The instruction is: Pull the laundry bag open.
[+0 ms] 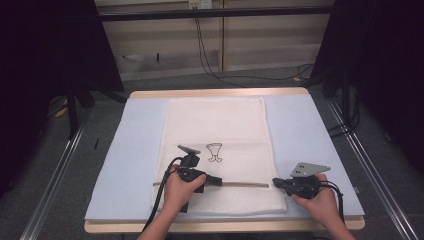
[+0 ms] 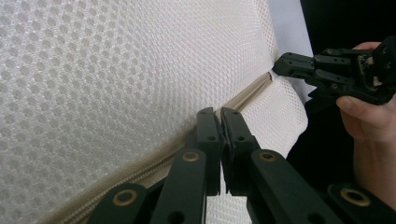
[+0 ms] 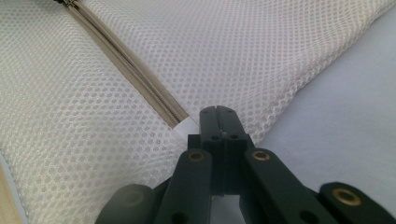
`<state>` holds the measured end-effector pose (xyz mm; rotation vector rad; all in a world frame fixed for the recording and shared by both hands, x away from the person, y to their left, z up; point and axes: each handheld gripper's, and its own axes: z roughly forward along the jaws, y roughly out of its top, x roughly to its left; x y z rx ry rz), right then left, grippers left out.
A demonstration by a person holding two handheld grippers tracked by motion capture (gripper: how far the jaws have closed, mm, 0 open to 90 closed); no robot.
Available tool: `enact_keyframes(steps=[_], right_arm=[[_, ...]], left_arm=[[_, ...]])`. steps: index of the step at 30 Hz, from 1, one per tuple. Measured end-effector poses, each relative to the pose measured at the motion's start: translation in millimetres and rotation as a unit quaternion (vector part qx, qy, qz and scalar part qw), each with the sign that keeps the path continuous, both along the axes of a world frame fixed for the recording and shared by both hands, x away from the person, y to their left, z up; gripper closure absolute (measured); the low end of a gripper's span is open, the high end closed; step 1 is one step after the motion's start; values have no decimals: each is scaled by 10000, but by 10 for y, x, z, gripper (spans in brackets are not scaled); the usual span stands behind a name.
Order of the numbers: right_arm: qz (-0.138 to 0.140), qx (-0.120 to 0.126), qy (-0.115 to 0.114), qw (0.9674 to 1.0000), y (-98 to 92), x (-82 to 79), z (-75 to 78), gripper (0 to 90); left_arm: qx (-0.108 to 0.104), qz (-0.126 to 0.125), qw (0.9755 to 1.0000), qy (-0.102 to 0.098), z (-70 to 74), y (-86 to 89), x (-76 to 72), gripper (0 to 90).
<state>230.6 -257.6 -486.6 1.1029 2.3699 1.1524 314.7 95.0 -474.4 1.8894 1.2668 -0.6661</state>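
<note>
On the desk (image 1: 225,93), over a pale blue mat (image 1: 135,150), lies a cream mesh laundry bag (image 1: 215,125), flat, long axis running away from the person. A small black line drawing (image 1: 214,151) sits near the bag's middle. A tan zipper (image 1: 245,184) crosses the bag's near end from side to side.

Left gripper (image 1: 216,179): held in the left hand (image 1: 182,192) over the zipper line, roughly mid-width of the bag, pointing toward the right. In the left gripper view its fingers (image 2: 208,135) are pressed together right at the zipper; something thin seems pinched between them, possibly the pull, but I cannot tell for sure.

Right gripper (image 1: 276,182): held in the right hand (image 1: 320,200) at the bag's right edge, pointing left at the zipper's end. In the right gripper view its fingers (image 3: 235,128) are closed tight, tips meeting the mesh just beside the white end tab (image 3: 185,125) of the zipper. Whether fabric is caught between them is hidden.

Grey three-cornered plate (image 1: 310,168) atop the right gripper, tilted. Cables (image 1: 159,200) trail back along the forearms. Dark curtains (image 1: 45,60) flank the desk; floor cables (image 1: 210,65) beyond.
</note>
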Motion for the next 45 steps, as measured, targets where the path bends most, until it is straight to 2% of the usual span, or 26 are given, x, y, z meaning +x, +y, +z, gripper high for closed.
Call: enact_keyframes(steps=[2, 3, 10, 13, 14, 16, 23, 24, 28, 32, 36, 39, 45], right_arm=[[-3, -1, 2, 10000, 0, 0, 0, 900], [-3, 4, 3, 10000, 0, 0, 0, 900], [-13, 18, 27, 10000, -5, 3, 0, 900], [-12, 11, 16, 10000, -4, 3, 0, 900], [-10, 19, 15, 10000, -6, 6, -2, 900], [-12, 38, 30, 10000, -8, 8, -2, 900], [-20, 47, 30, 10000, -11, 11, -4, 900], [-22, 44, 28, 10000, -10, 11, -4, 900], [-19, 45, 28, 10000, -11, 11, -4, 900], [-20, 52, 36, 10000, -12, 13, -4, 900], [-18, 69, 58, 10000, -16, 14, -4, 900], [-27, 60, 45, 10000, -13, 12, -4, 900], [-22, 52, 35, 10000, -12, 12, -4, 900]], left_arm=[[68, -34, 9999, -66, 6, 3, -2, 874], [10, -3, 10000, -25, 11, 0, -6, 874], [21, 7, 10000, -26, 15, 52, 2, 874], [-50, 69, 10000, 34, 25, 79, 5, 874], [8, 43, 10000, -37, 25, 89, 8, 874], [-28, 69, 10000, 36, 29, 99, 6, 874], [-34, 90, 9999, 51, 21, 161, 7, 874], [31, 91, 9999, 40, 25, 170, 9, 874], [-37, 60, 9999, 86, 24, 191, 14, 874], [13, 86, 10000, 44, 29, 202, 10, 874], [-9, 114, 9999, 34, 49, 260, 19, 874], [49, 96, 9999, 1, 52, 314, 11, 874], [71, 233, 9997, -4, 76, 439, 24, 874]])
